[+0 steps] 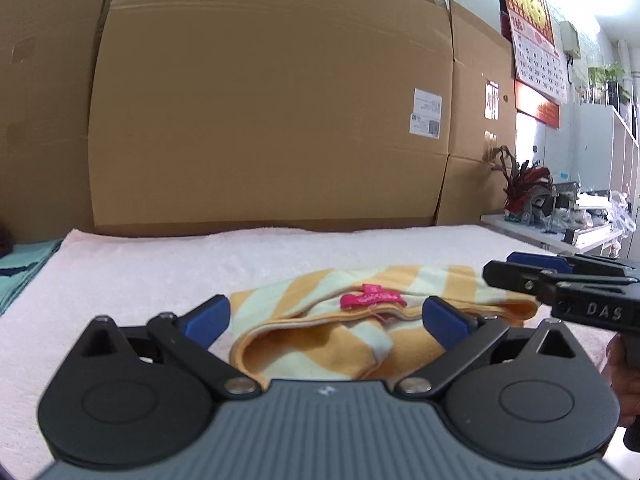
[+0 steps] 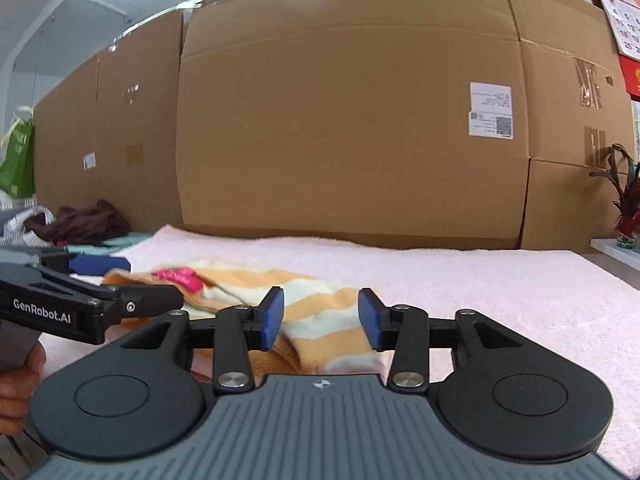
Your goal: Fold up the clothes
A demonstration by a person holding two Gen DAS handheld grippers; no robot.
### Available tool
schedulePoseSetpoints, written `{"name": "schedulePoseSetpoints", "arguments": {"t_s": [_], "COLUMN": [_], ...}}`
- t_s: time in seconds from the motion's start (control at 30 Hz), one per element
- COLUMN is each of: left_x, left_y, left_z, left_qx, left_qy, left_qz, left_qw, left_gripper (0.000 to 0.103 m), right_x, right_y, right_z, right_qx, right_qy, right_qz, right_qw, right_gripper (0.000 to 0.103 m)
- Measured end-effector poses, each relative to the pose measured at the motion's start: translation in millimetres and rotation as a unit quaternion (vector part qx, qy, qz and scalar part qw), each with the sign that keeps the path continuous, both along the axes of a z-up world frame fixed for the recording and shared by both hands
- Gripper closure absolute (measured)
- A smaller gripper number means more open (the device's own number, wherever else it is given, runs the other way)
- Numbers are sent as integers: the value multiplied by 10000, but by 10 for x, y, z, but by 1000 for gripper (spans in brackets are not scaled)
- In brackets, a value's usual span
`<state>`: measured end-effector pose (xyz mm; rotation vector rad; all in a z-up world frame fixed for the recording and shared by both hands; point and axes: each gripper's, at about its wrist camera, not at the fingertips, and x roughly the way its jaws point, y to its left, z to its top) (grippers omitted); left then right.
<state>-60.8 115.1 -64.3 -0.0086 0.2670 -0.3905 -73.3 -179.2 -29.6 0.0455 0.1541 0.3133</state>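
Observation:
An orange and cream striped garment (image 1: 320,344) with a pink label (image 1: 372,296) lies crumpled on a pale pink towel (image 1: 160,264). My left gripper (image 1: 326,314) is open wide, its blue pads either side of the garment's near edge without pressing on it. My right gripper (image 1: 520,272) comes in from the right over the garment's right end. In the right wrist view the garment (image 2: 248,280) lies under and between the pads of my right gripper (image 2: 322,318), which stands partly open and apart from the cloth. The left gripper (image 2: 140,280) is over the labelled end.
Tall cardboard boxes (image 1: 260,120) wall off the back of the towel. A teal cloth (image 1: 20,272) and a dark heap of clothes (image 2: 84,222) lie off the left end. A red-leaved plant (image 1: 520,188) and a cluttered side table (image 1: 580,224) stand at the right.

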Motion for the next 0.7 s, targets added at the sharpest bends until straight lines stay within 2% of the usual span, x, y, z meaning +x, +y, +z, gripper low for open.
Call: {"name": "schedulePoseSetpoints", "arguments": {"t_s": [0.07, 0.13, 0.17, 0.2, 0.23, 0.33, 0.43, 0.47, 0.53, 0.6, 0.7], "left_x": [3, 37, 79, 123, 168, 324, 504, 558, 647, 685, 727], "left_y": [52, 118, 178, 242, 306, 423, 468, 482, 505, 506, 507], "left_z": [22, 16, 32, 51, 69, 164, 245, 245, 211, 171, 114], "left_qx": [170, 331, 238, 124, 10, -233, -306, -382, -564, -584, -597], "left_qy": [91, 269, 454, 649, 844, 1321, 1842, 2056, 2441, 2609, 2685], "left_qz": [180, 365, 381, 388, 395, 320, 76, -63, -308, -360, -333], "left_qw": [9997, 9984, 9980, 9971, 9956, 9904, 9824, 9779, 9676, 9629, 9609], "left_gripper": [1, 1, 1, 1, 1, 1, 1, 1, 1, 1, 1], "right_x": [-39, -48, -44, -22, 3, 165, 331, 400, 580, 660, 722], "right_y": [-118, -175, -205, -255, -307, -491, -499, -511, -547, -558, -561], "right_z": [87, 101, 86, 79, 73, 128, 230, 245, 224, 183, 144], "right_qx": [-91, -506, -707, -672, -604, 202, 332, 448, 816, 1101, 1155], "right_qy": [83, 279, 416, 637, 869, 1570, 1883, 2059, 2610, 2968, 3140], "right_qz": [-92, -226, -294, -280, -256, 165, 250, 346, 696, 873, 868], "right_qw": [9999, 9981, 9962, 9953, 9941, 9872, 9812, 9769, 9594, 9446, 9384], "right_gripper": [46, 46, 46, 46, 46, 46, 46, 46, 46, 46, 46]}}
